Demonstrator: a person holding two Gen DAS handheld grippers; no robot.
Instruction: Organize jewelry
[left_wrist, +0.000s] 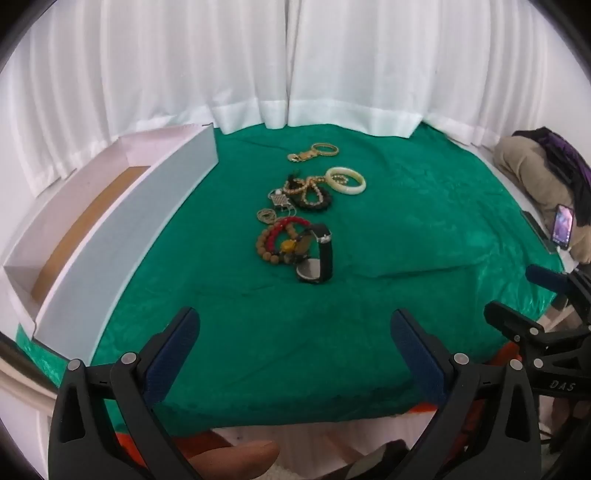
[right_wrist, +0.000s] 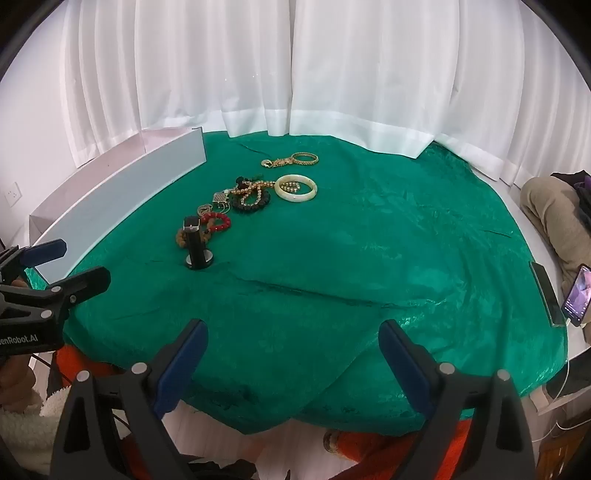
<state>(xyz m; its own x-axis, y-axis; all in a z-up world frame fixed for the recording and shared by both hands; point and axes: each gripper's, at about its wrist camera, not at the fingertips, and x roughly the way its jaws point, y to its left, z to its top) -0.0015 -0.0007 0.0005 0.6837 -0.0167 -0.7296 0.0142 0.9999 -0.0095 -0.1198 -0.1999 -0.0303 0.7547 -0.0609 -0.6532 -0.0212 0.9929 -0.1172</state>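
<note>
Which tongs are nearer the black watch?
Left. The left tongs face the black watch almost straight ahead; the right tongs sit further right, with the watch ahead to their left. Both hang open, short of it.

White pleated curtains (right_wrist: 295, 74) hang full width behind table, hems resting on rear edge. Wrinkled green velvet-like cloth (right_wrist: 332, 258) covers tabletop, front edge draping over. White wall (right_wrist: 33, 147) at left with white wall socket (right_wrist: 14, 195). Right side: lit smartphone (right_wrist: 577, 297) propped upright near table edge, beige fabric bundle (left_wrist: 532, 173) beyond it. Soft, even light.
</note>
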